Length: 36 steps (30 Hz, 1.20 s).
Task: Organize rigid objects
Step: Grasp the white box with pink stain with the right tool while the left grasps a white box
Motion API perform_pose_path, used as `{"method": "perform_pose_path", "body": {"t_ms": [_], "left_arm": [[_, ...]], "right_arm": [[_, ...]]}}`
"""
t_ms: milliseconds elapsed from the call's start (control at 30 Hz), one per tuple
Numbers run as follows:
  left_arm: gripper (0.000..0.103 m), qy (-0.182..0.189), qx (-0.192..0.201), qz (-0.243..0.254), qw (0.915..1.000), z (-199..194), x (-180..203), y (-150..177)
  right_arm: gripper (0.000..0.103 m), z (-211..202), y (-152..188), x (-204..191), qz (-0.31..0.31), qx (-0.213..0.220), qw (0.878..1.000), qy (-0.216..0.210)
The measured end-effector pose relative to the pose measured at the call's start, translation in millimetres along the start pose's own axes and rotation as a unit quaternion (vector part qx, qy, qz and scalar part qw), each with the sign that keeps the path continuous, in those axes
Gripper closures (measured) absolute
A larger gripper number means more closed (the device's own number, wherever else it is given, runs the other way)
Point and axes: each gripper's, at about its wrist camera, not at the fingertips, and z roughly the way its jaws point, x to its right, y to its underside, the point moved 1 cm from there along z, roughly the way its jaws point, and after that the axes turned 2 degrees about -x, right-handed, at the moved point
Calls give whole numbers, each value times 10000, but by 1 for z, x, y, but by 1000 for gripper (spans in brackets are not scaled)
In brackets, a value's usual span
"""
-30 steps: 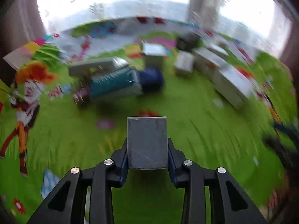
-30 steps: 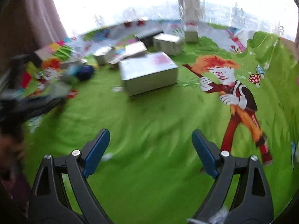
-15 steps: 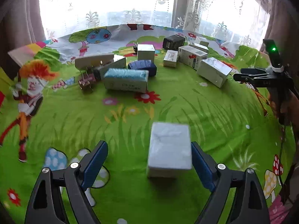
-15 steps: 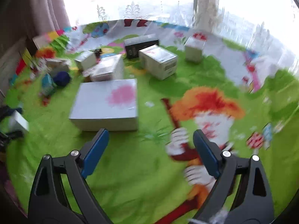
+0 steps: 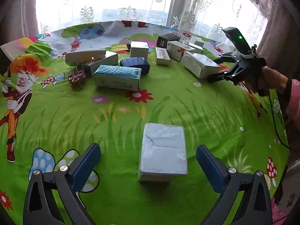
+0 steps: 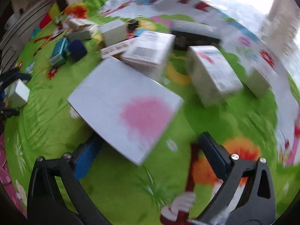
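One pale wrapped box (image 5: 163, 151) upright between just-opened left jaws; right jaws apart.

Motion-blurred boxes (image 6: 211, 75), right wrist view

We look down steeply along the left gripper (image 5: 148, 166) at the green cartoon tablecloth (image 5: 187, 110), window beyond. Our right wrist view, blurred, sits close over a white box with a pink patch (image 6: 127, 110). Both views share the box cluster.

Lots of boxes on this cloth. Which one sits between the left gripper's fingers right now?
The pale blue-grey box, lying alone on the green cloth near the left gripper, untouched by its open fingers; the other boxes cluster farther back.
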Motion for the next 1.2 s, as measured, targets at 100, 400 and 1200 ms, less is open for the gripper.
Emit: {"method": "perform_pose_path", "body": {"t_ms": [100,400,1200], "left_arm": [[0,1,10,-32,10000,1,0,-1],[0,-8,21,-39,10000,1,-1,-1],[0,-504,-163,148,9985,6,4,-1]], "right_arm": [[0,3,-13,-10,-276,42,9996,-59],[0,-45,8,-103,-744,801,9910,-767],[34,-36,44,-146,1108,716,9853,1084]]}}
